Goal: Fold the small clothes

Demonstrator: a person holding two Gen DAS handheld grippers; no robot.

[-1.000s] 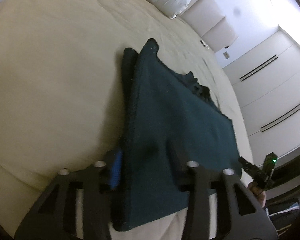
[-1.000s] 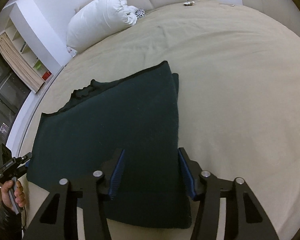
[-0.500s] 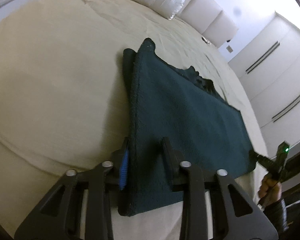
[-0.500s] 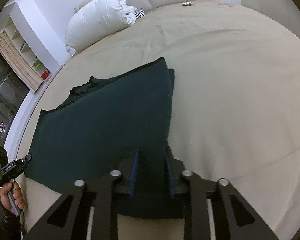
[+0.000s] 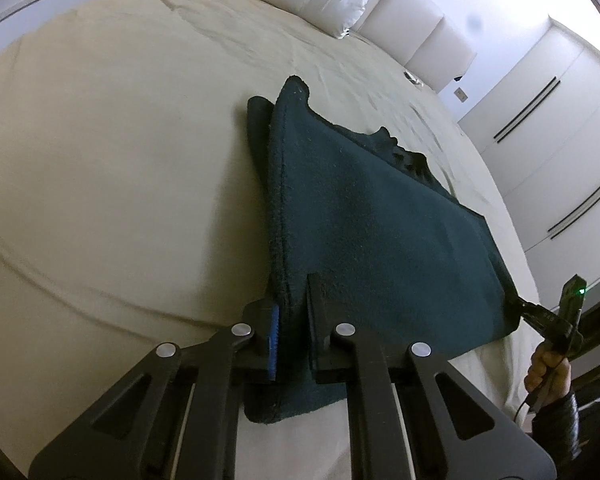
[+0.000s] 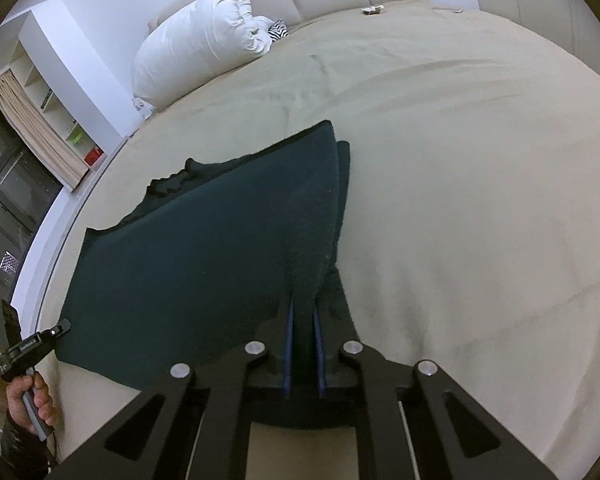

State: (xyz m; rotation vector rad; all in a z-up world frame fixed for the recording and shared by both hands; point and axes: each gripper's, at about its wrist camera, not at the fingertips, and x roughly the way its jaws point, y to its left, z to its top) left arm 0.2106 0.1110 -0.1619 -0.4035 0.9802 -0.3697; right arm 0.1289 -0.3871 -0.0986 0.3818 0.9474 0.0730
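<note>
Two grippers on one dark green garment: the left gripper is closing its jaws on the near corner, the right gripper clamped tight on the other. The garment lies folded on the beige bed; a white pillow sits beyond.
</note>
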